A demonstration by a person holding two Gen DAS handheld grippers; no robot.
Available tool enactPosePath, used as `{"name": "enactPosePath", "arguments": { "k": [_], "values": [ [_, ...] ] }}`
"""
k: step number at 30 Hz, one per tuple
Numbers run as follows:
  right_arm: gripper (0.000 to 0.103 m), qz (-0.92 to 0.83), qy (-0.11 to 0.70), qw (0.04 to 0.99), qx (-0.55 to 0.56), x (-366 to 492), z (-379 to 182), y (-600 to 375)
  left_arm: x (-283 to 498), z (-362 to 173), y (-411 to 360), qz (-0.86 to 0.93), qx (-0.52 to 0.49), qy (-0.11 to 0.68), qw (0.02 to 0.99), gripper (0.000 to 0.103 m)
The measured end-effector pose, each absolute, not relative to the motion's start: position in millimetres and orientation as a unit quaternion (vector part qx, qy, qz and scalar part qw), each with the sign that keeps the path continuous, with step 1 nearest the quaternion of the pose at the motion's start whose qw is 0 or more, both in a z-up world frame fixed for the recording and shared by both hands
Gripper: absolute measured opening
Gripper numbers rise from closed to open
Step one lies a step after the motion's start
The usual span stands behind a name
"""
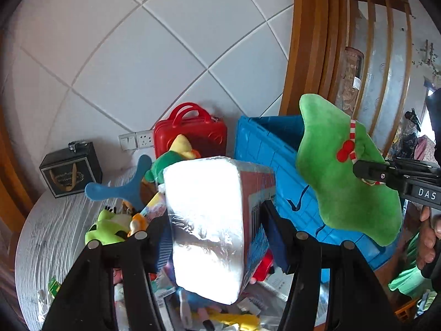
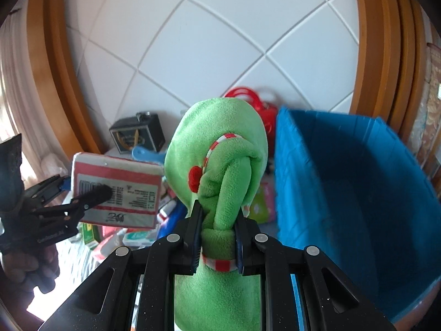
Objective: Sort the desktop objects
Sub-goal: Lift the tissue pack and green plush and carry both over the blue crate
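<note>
Both jaws full — tissue pack [image 1: 205, 220], green plush [image 2: 220, 165]

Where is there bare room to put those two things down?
The blue bin looks empty inside. Bare tabletop shows between the black box and the green toy. The middle, under the tissue pack, is crowded.

Black gripper [image 2: 217, 237], silver screws, blue pads

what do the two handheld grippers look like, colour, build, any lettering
Both the left gripper and the right gripper are matte black plastic with scissor-style linkage arms, silver round rivets at the pivots and blue pads inside the fingers. White lettering marks their sides, partly readable as "DAS". No cables or sleeves show.
</note>
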State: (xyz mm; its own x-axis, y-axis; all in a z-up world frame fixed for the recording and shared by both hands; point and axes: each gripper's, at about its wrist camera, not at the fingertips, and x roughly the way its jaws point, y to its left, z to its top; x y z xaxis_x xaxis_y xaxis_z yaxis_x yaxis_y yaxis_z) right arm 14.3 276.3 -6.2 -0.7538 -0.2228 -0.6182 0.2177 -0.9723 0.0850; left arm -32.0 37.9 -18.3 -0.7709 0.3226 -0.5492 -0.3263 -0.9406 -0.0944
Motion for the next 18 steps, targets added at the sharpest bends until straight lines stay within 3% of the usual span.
{"name": "enactPosePath", "arguments": {
  "k": [8,18],
  "values": [
    [0.019,-0.953,-0.018,0.092,0.289,15,28,385,-57,31,156,0.942,-0.265,0.010,0.207,0.058],
    [0.019,-0.950,-0.037,0.014,0.309,4,13,492,-96,40,301,0.920,-0.269,0.056,0.279,0.058]
  ]
}}
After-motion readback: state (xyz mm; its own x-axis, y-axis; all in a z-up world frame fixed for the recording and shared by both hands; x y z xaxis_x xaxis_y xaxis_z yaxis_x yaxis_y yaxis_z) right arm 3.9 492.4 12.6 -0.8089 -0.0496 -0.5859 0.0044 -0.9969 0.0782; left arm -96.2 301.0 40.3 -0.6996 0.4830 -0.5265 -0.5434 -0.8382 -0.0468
